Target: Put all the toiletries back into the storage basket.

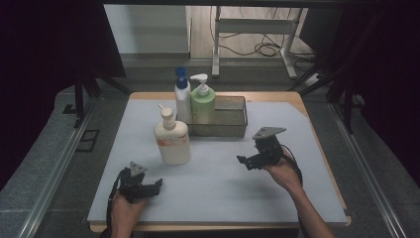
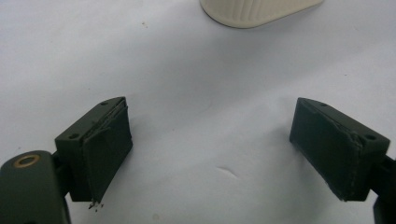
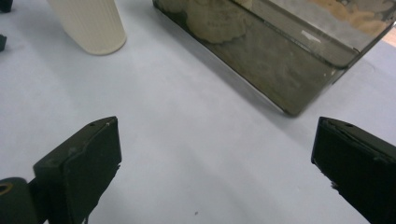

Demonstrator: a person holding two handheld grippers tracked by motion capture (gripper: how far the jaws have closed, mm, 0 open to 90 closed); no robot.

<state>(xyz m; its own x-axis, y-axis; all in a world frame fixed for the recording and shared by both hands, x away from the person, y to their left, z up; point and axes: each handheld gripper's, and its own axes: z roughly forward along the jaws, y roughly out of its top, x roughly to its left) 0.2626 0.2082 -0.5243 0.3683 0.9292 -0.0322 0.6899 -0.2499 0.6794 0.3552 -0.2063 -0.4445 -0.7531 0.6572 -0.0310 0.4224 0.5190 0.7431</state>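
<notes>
A cream ribbed plastic pump bottle [image 1: 172,140] is standing left of centre on the pale surface [image 1: 223,183], while the left gripper [image 1: 148,187] and right gripper [image 1: 246,162] (jaws wide open, holding nothing) are hovering below it, well apart.

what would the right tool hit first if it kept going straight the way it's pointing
Probably the metal basket: it lies ahead of the open right tool, with bare mat between. The cream bottle sits off to the side.

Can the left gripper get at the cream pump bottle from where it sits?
Probably yes: the left gripper is open, and only bare mat lies between it and the cream pump bottle.
</notes>
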